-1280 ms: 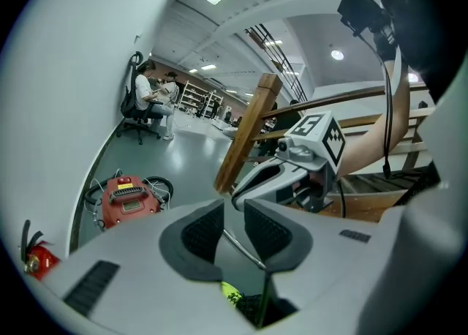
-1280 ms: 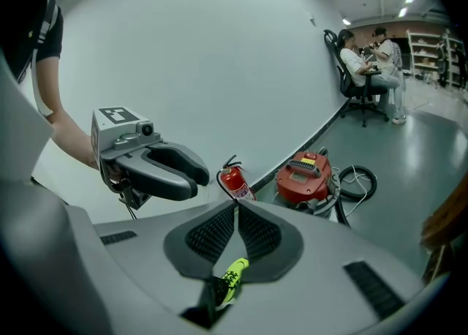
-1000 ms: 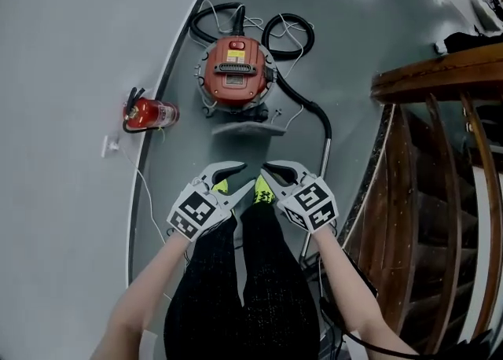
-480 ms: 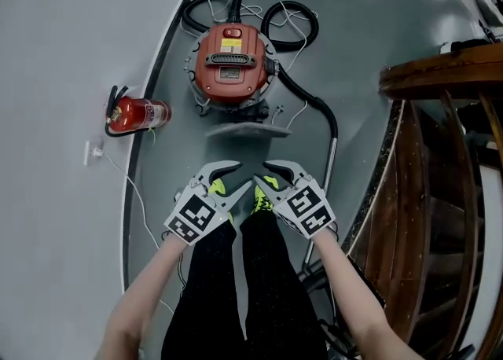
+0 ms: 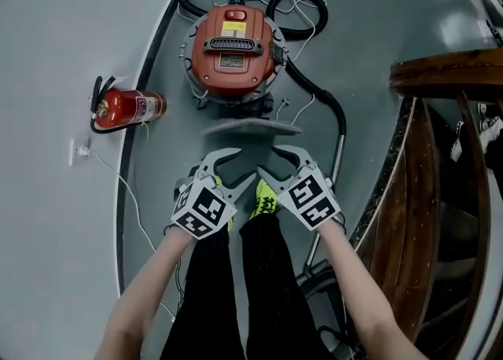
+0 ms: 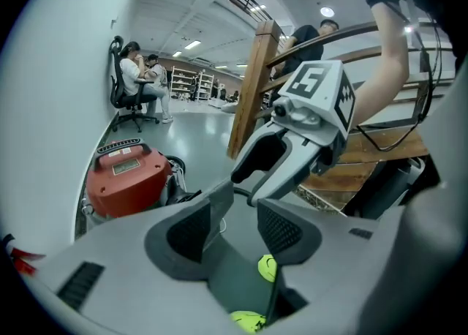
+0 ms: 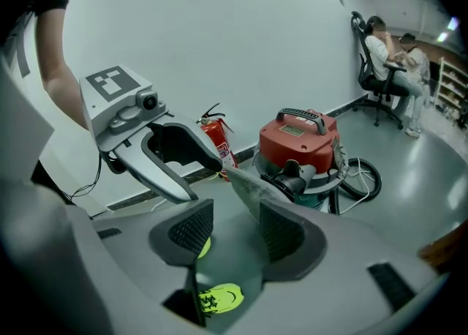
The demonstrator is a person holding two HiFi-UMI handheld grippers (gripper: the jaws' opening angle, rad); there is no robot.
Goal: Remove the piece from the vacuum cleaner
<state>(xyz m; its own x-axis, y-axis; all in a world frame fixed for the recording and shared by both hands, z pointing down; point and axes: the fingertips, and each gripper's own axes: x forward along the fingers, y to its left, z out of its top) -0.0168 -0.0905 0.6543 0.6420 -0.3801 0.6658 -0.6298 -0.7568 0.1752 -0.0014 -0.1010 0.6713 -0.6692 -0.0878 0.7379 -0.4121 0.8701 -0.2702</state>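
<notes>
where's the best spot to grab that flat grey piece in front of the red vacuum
Probably its two ends, one tongs on each. The flat grey piece lies wide and low across the floor between you and the red vacuum, long edge towards you, so come from your side and above. The left tongs and right tongs have just been opening, with nothing between them.

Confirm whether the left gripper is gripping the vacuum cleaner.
No: on the left gripper the jaws, just opened wider, stand apart over a yellow shoe, the vacuum cleaner beyond them.
</notes>
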